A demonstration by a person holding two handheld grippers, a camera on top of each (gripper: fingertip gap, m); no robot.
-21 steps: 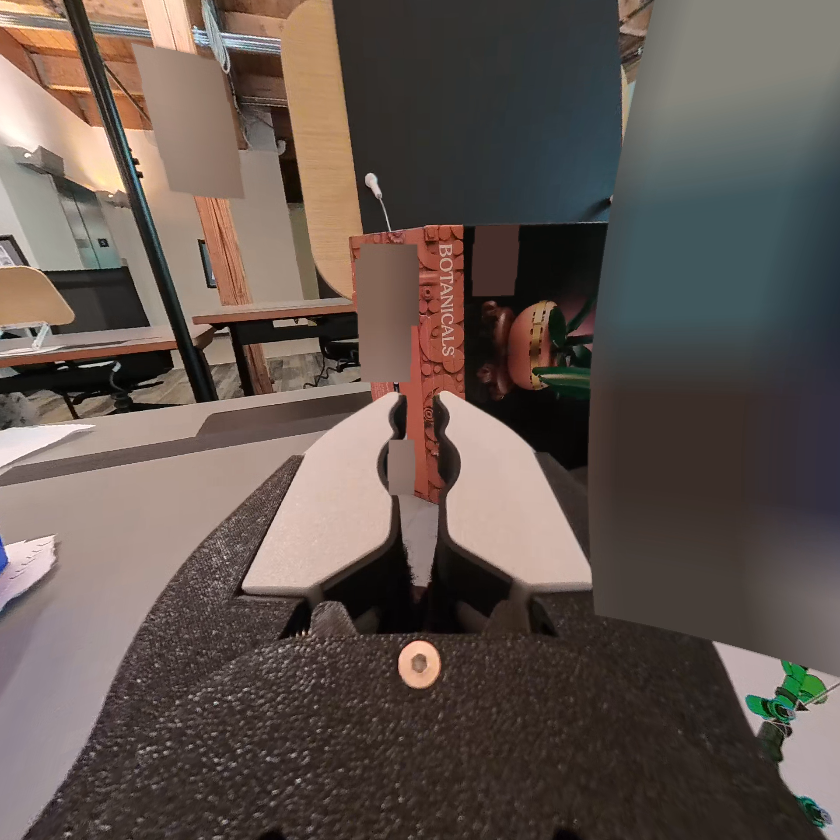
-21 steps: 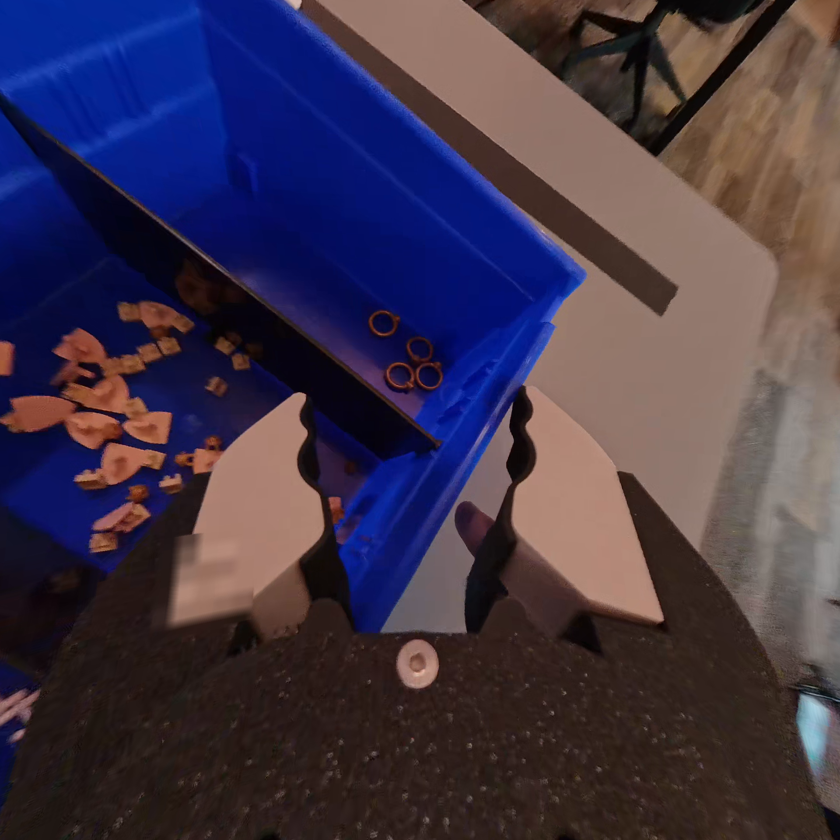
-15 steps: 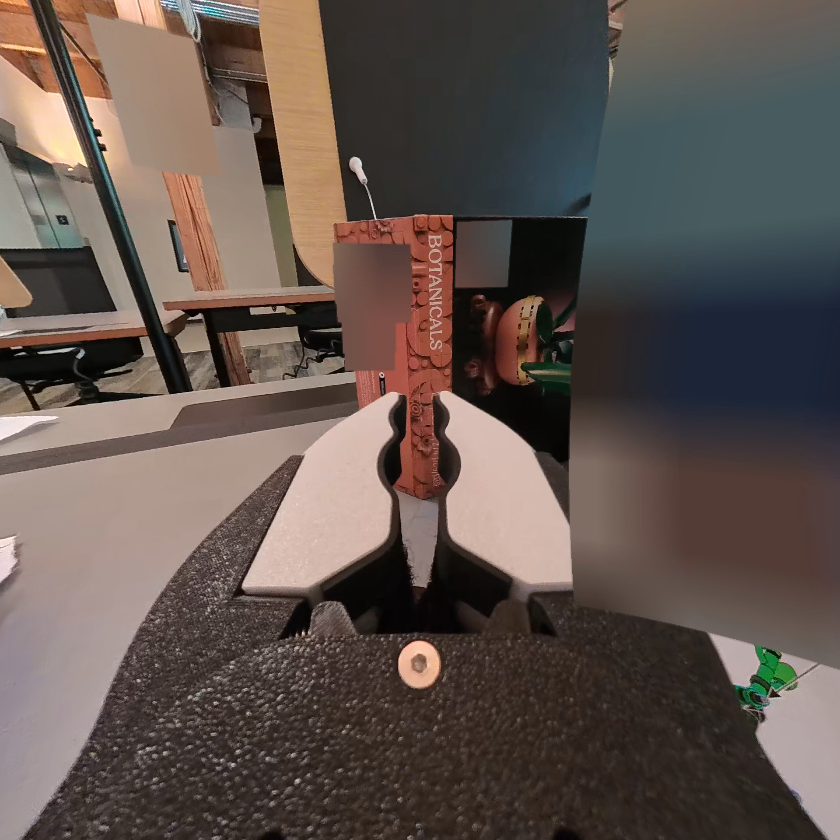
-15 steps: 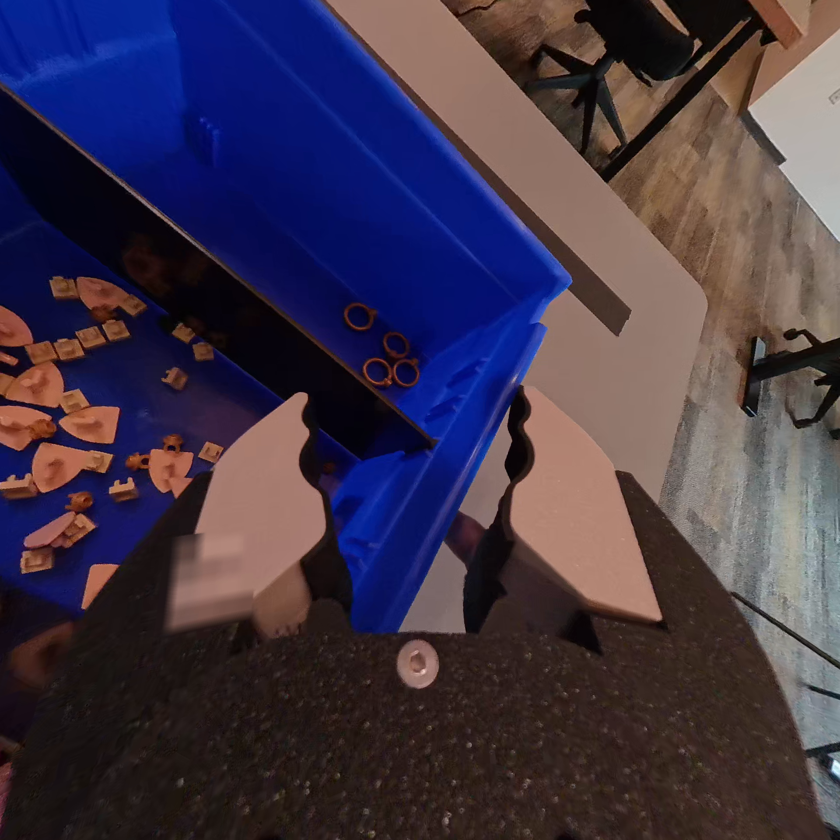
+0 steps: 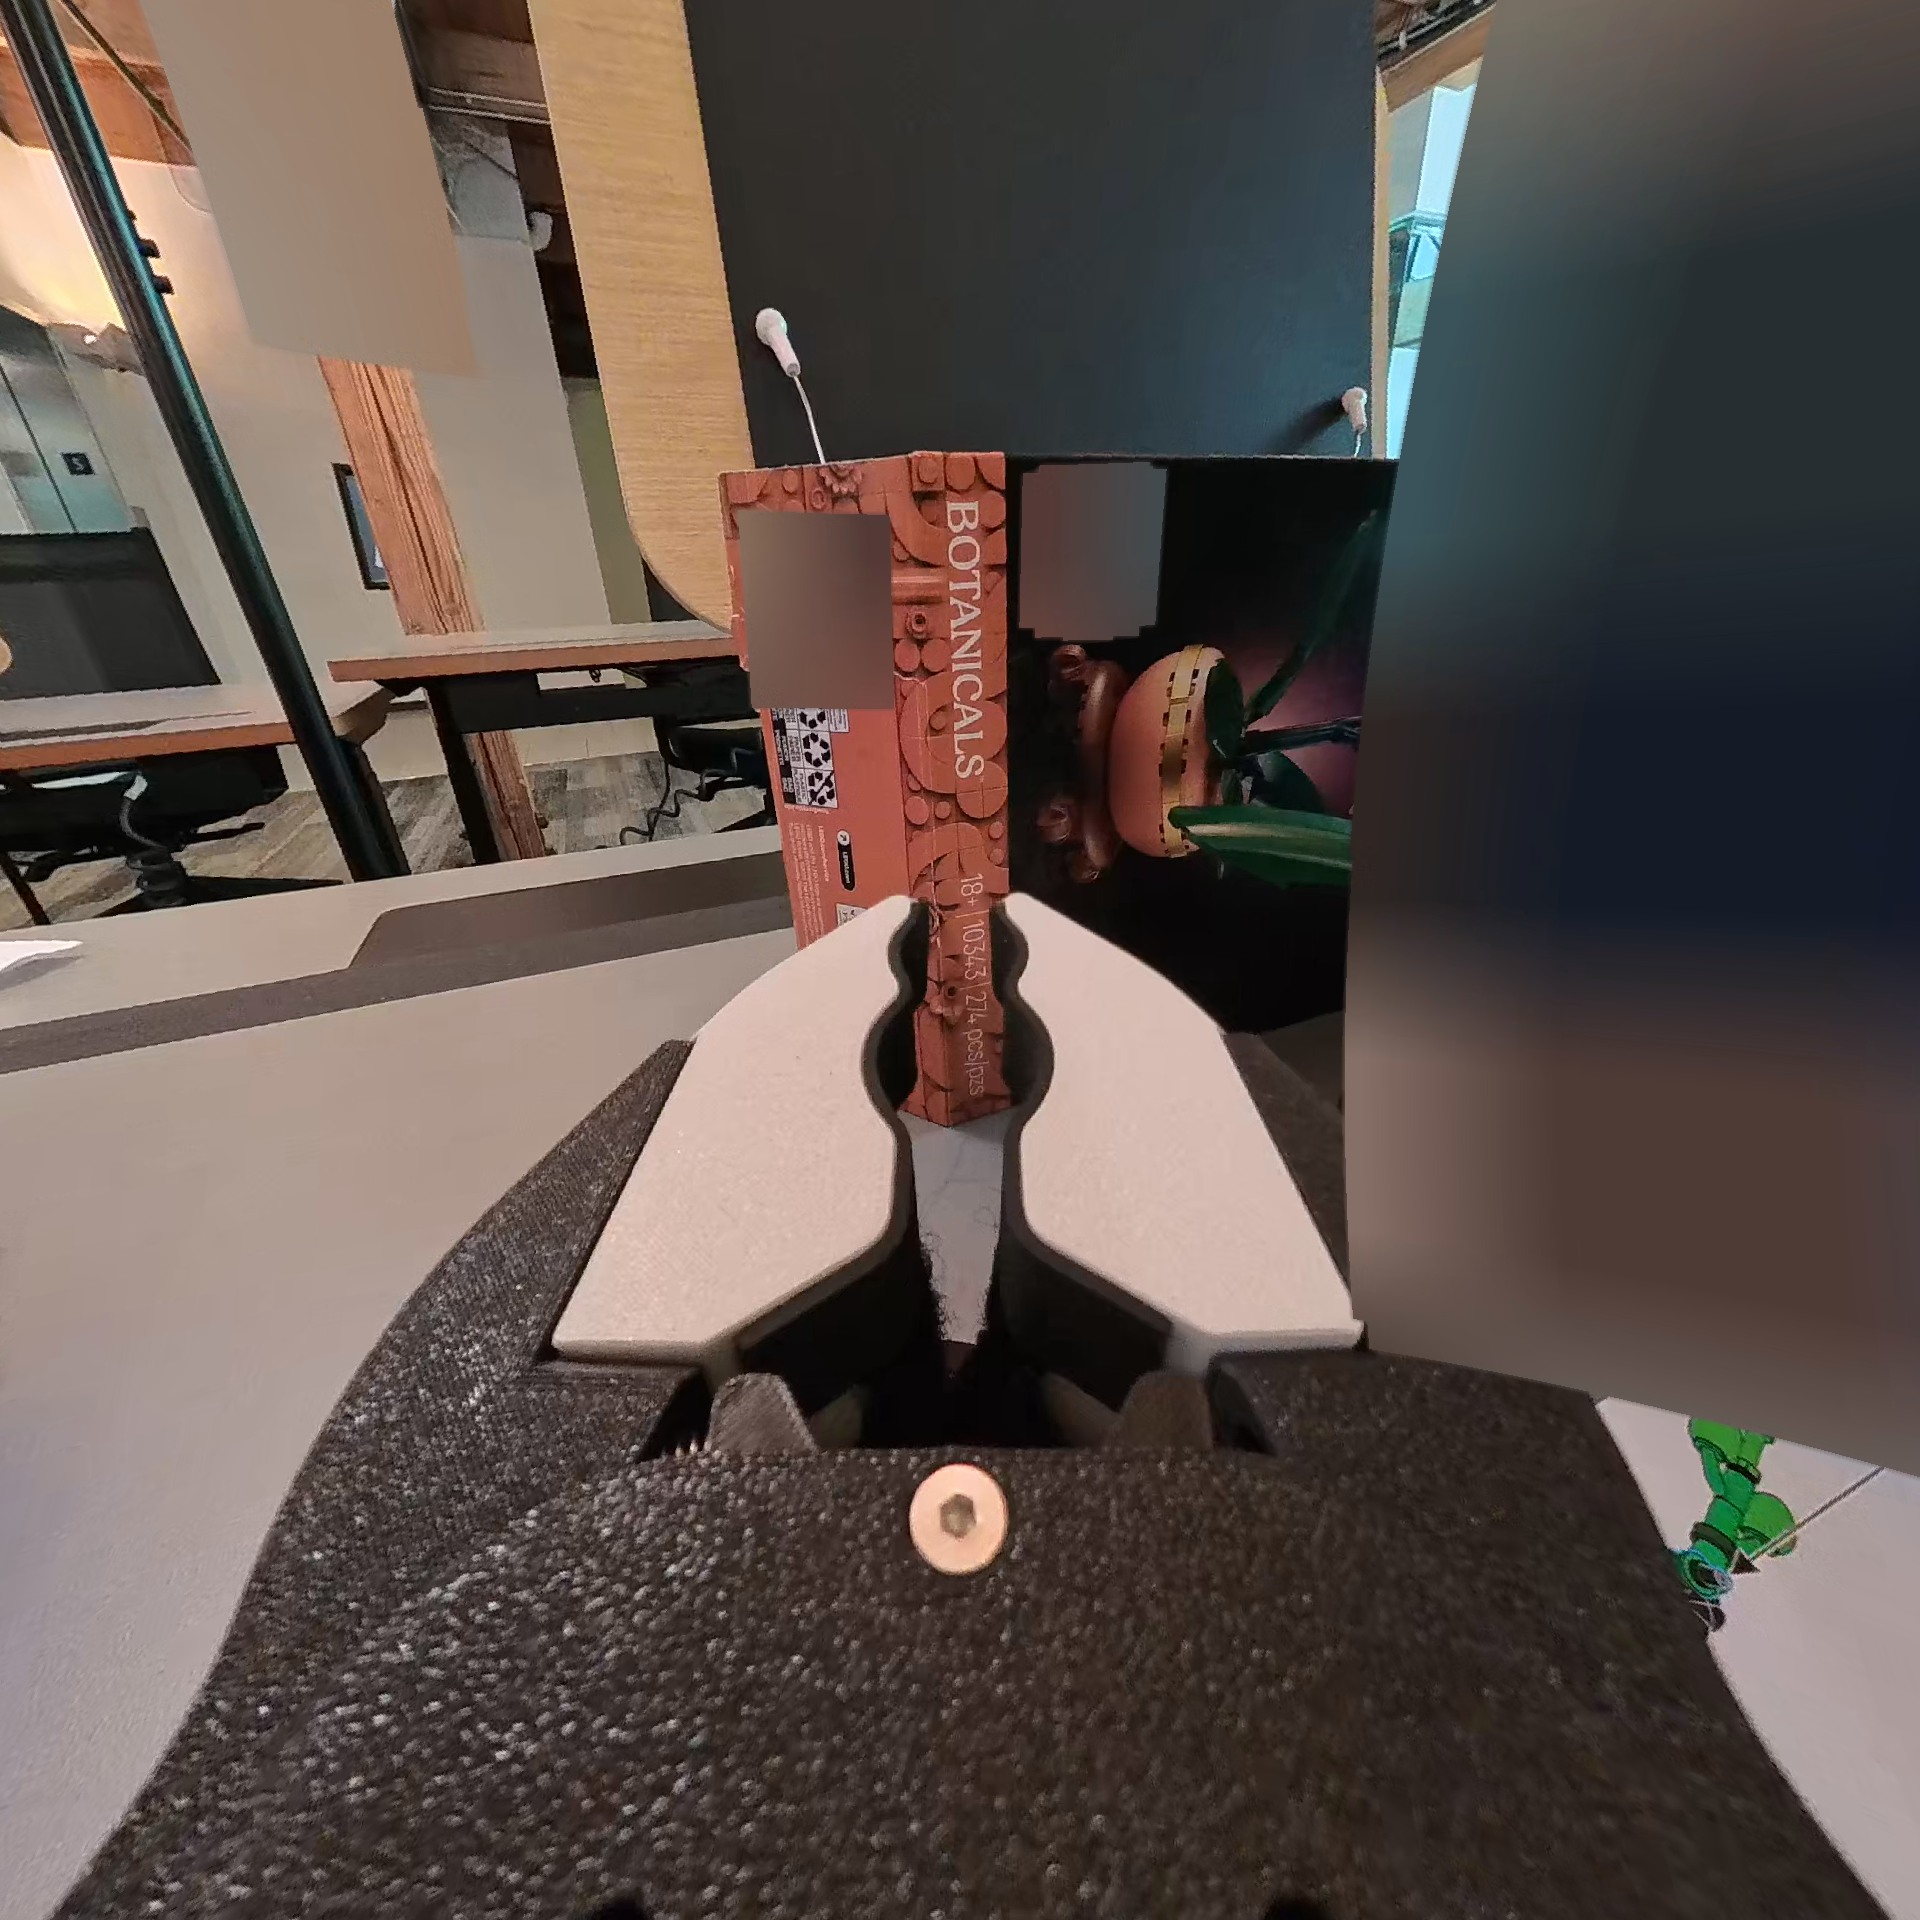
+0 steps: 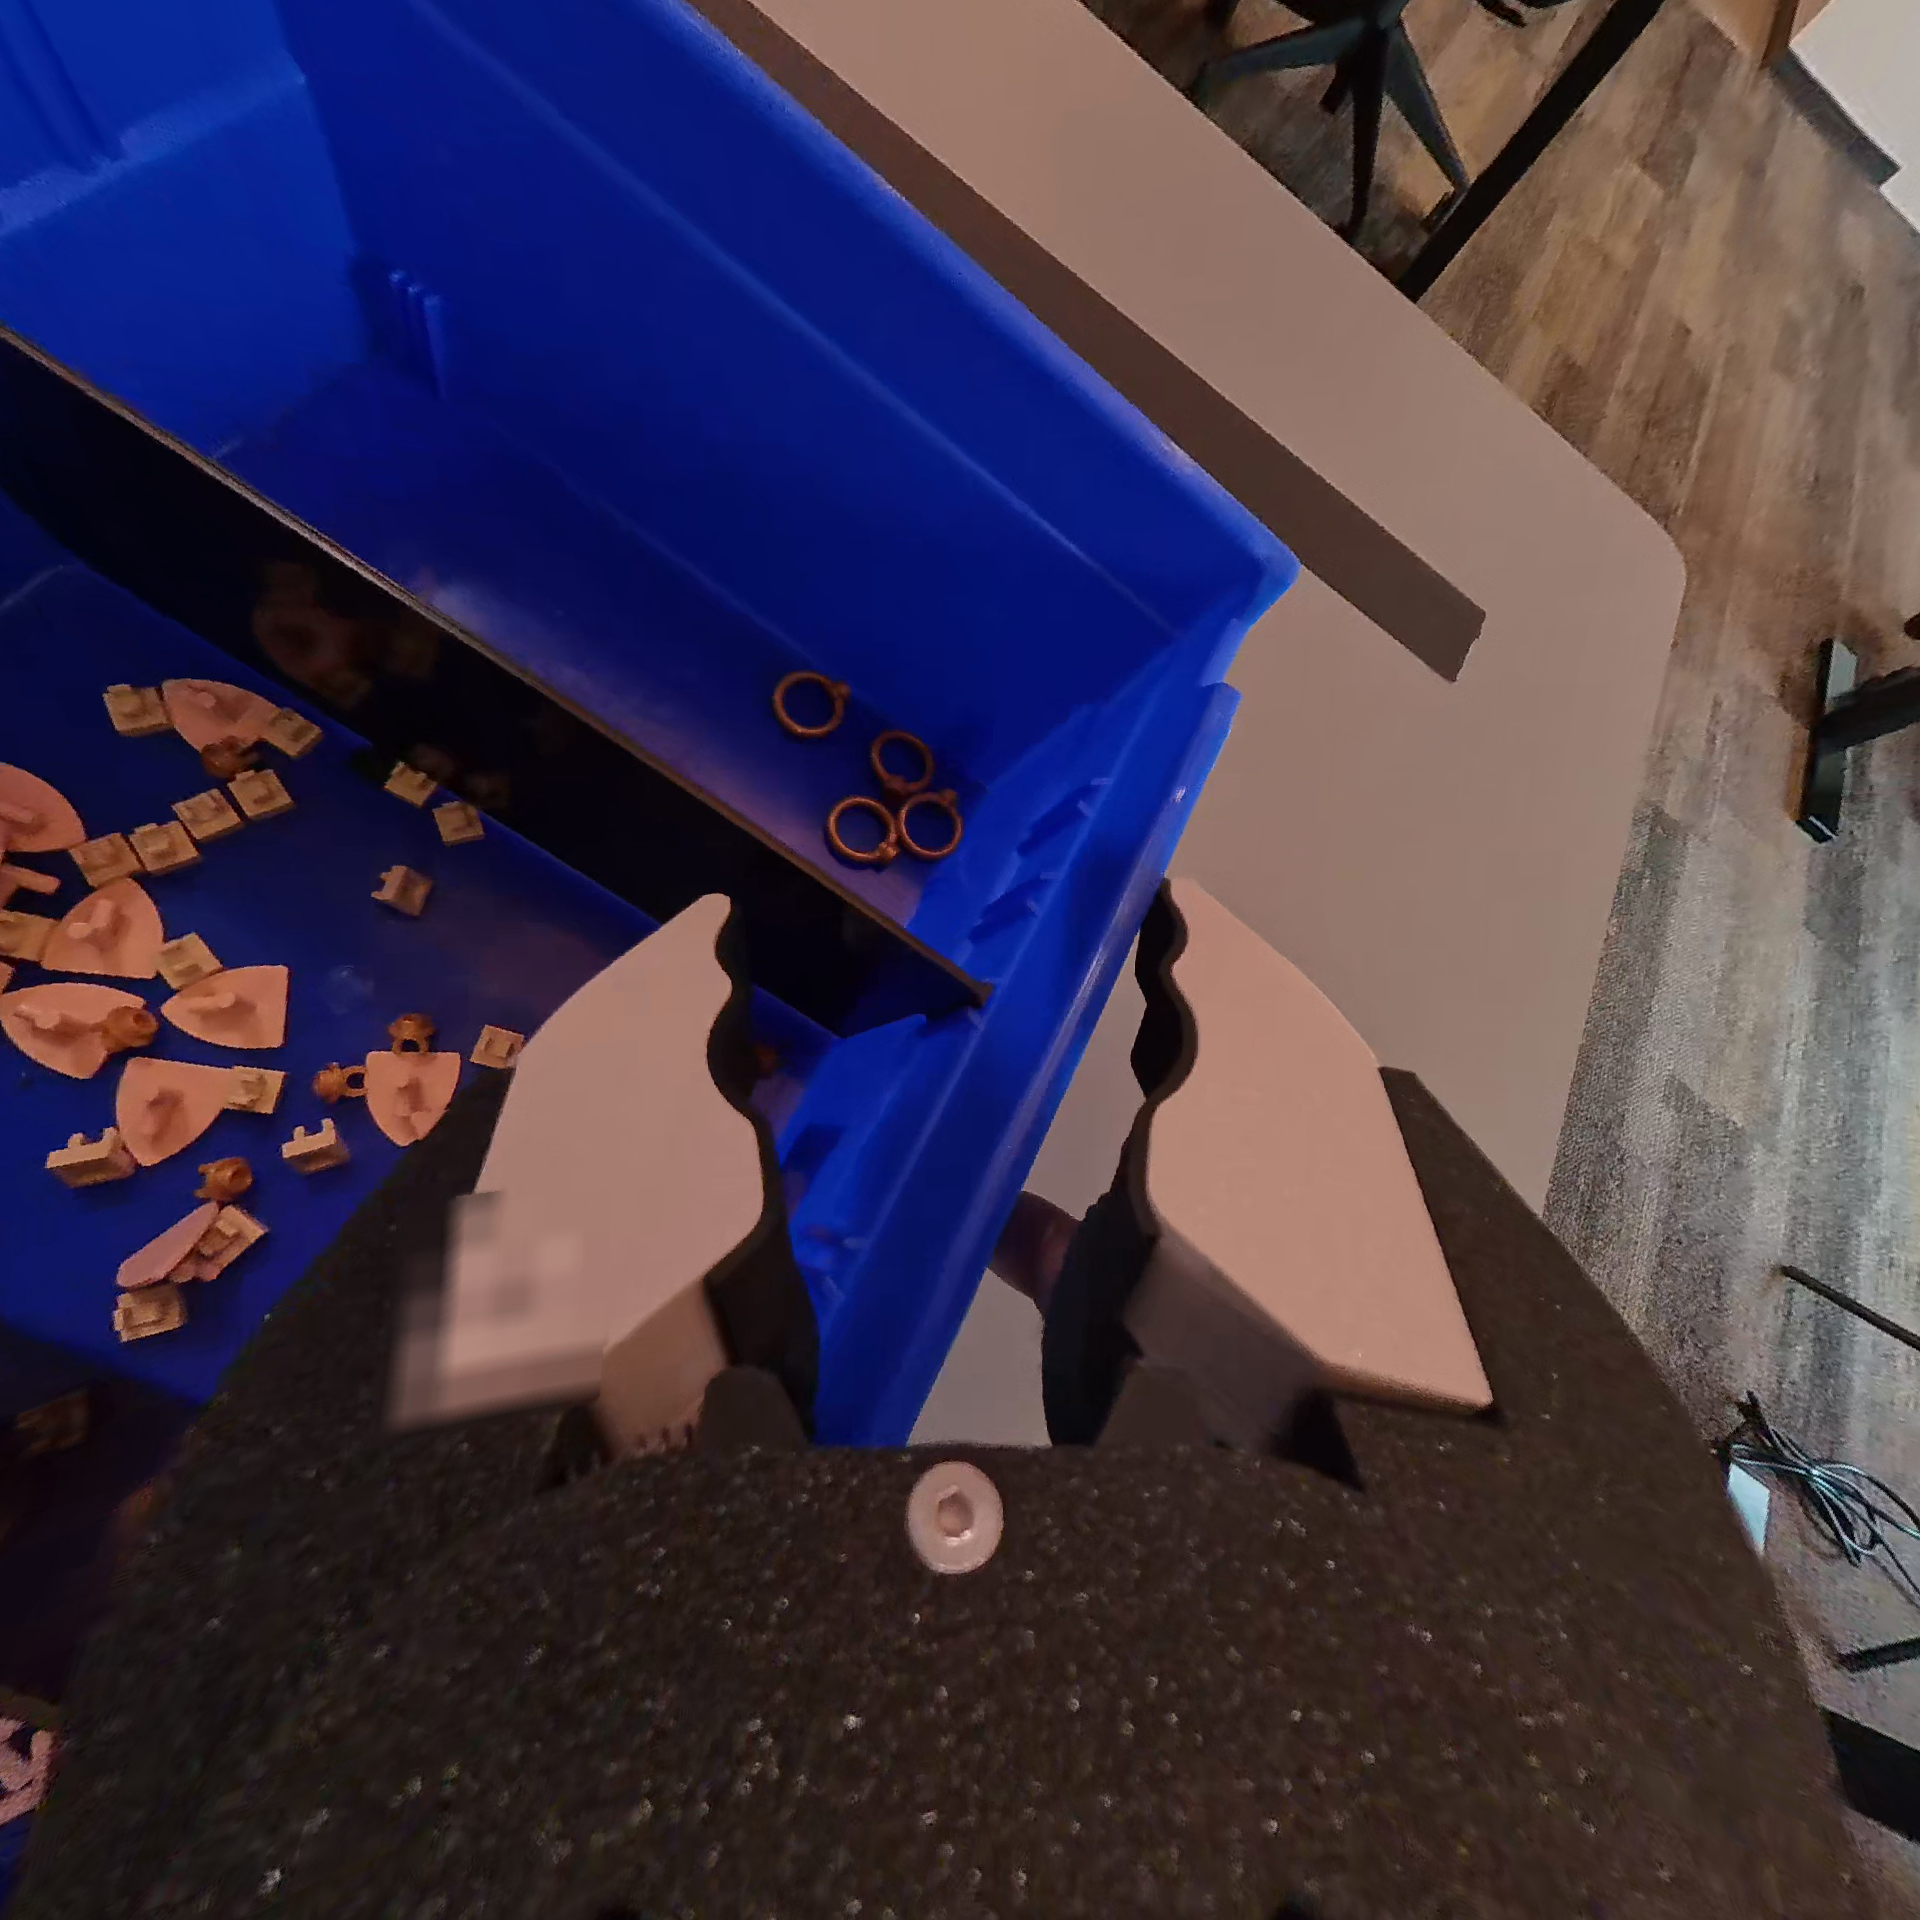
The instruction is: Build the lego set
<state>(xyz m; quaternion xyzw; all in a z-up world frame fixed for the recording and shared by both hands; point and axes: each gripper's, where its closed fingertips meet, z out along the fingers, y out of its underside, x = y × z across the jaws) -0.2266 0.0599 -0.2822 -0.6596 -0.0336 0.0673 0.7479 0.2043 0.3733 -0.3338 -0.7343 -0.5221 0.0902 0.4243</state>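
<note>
Bin wall (image 6: 935,1195) sits between right tongs (image 6: 940,914), 4 rings (image 6: 883,774) beyond.

So the bin (image 6: 727,343) sits on the tabletop (image 6: 1351,727), close to its far right corner, with a divider (image 6: 499,644) running across it. Far side of the divider, four rings (image 6: 883,779) are bunched near the bin's right wall. Near side, a scatter of small pieces (image 6: 177,997) is spread over the floor of the left compartment. The right gripper's fingers (image 6: 623,1039) straddle the bin's right wall, one inside, one outside. Over in the left wrist view, the set box (image 5: 914,727) stands upright on the tabletop right beyond the left gripper (image 5: 961,997), with a small plant build (image 5: 1725,1507) lying off to the near right.
</note>
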